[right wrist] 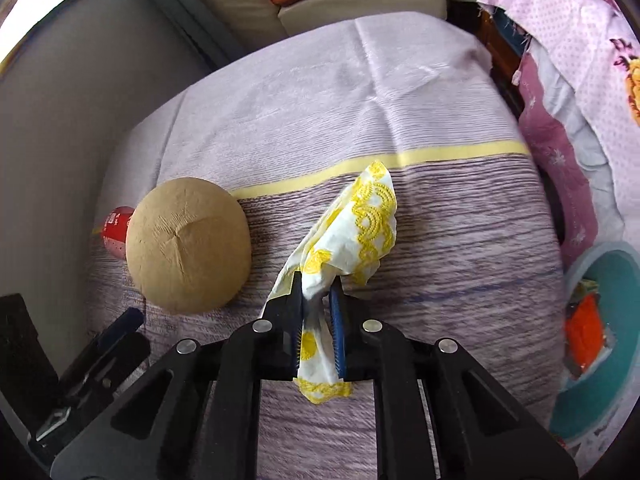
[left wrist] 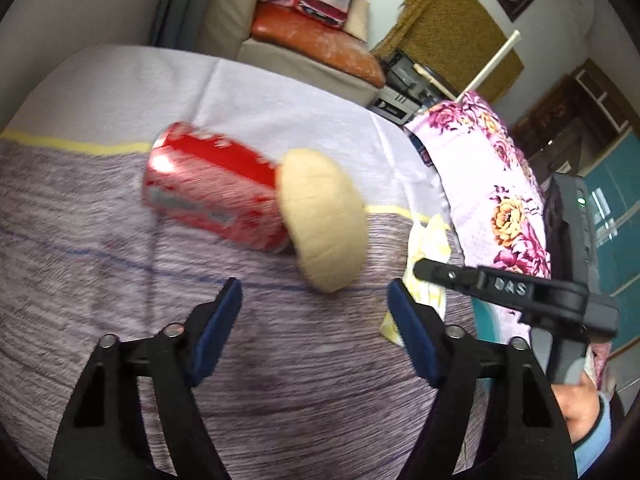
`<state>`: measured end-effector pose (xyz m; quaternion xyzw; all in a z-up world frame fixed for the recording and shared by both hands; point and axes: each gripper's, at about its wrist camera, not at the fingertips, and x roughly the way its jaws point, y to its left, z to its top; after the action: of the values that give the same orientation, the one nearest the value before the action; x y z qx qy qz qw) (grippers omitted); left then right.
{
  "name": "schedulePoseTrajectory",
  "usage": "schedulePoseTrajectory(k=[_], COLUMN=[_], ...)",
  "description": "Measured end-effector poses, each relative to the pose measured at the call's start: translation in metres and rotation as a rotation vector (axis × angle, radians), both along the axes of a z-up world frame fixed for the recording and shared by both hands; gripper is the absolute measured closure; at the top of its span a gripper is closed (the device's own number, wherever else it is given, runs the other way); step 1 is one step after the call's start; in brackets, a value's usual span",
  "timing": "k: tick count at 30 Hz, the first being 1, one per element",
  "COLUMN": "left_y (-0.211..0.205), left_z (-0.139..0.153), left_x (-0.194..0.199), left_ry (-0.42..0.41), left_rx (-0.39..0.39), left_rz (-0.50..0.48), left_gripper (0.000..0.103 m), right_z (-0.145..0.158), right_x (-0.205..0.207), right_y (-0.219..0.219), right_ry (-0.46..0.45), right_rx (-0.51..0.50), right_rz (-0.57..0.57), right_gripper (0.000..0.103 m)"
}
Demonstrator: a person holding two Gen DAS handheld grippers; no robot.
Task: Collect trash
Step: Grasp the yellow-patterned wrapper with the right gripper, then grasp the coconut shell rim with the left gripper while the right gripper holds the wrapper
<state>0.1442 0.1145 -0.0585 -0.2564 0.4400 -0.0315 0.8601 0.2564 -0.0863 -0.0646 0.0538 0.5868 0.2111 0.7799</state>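
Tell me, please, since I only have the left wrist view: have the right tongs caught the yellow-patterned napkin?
Observer: Yes, the right tongs are shut on the napkin, pinching its near end.
Operator: Is there a bin within reach?
Observer: A teal bin sits past the table's right edge, with orange trash inside.
Operator: What is that tan thing by the can?
Observer: A round paper bowl, upside down, hiding most of the red can.

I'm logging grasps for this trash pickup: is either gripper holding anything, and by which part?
The right gripper is shut on the yellow-patterned napkin, pinching its bunched lower part. The left gripper is open and holds nothing.
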Motion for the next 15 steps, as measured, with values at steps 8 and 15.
schedulePoseTrajectory(k=[8,15], left_y=[-0.024,-0.048], left_z=[-0.001,0.007], left_x=[0.023,0.032], left_ry=[-0.005,-0.034], left_rx=[-0.013,0.005], left_rz=[0.038,-0.017], left_gripper=[0.064,0.086], right_z=[0.012,0.012], right_x=[-0.005,-0.001], right_y=[-0.035,-0.060], right_ry=[-0.034,-0.027], right_rx=[0.021,0.052], right_rz=[-0.006,-0.025], right_gripper=[0.091,0.091])
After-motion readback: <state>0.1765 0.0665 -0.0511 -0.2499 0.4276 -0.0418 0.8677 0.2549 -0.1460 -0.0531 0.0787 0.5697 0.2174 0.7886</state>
